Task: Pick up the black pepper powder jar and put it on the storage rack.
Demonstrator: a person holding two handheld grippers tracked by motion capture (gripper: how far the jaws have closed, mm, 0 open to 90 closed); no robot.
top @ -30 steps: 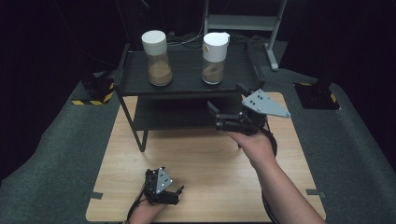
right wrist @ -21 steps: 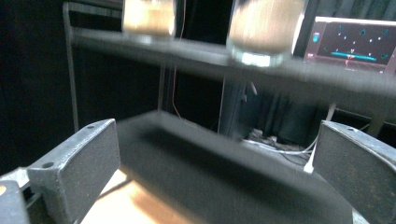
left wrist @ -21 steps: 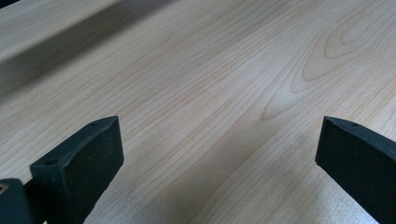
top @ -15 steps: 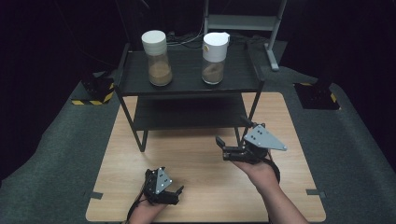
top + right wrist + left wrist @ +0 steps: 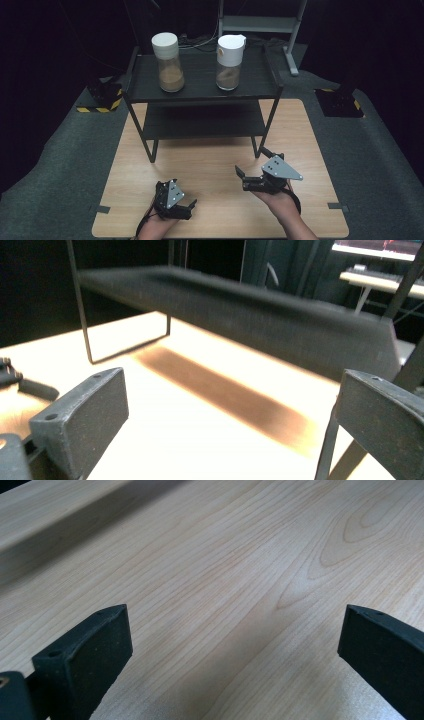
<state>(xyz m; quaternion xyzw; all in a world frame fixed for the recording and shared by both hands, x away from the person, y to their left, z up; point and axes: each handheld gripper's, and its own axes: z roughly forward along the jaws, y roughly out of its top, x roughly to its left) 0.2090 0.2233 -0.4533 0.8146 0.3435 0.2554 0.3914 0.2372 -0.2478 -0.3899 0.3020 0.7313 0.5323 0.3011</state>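
Two clear jars with white lids and brown powder stand on the top tier of a black rack (image 5: 200, 82): the left jar (image 5: 170, 67) and the right jar (image 5: 229, 65). My left gripper (image 5: 180, 206) rests low near the front edge of the wooden table (image 5: 210, 160), open, with bare wood (image 5: 225, 555) between its jaws. My right gripper (image 5: 251, 162) hovers open in front of the rack's right leg. It faces the rack's lower shelf (image 5: 240, 305) and holds nothing. The left gripper (image 5: 20, 382) shows at the left edge of the right gripper view.
The rack's thin legs (image 5: 150, 147) stand on the table's far half. Grey carpet (image 5: 65, 165) surrounds the table. Two black bases with striped tape (image 5: 102, 97) (image 5: 340, 102) sit on the floor at either side, and a metal stand (image 5: 260, 22) is behind the rack.
My right gripper has drawn back from the rack's lower shelf toward the table's front right, staying open. The left gripper and both jars have not moved.
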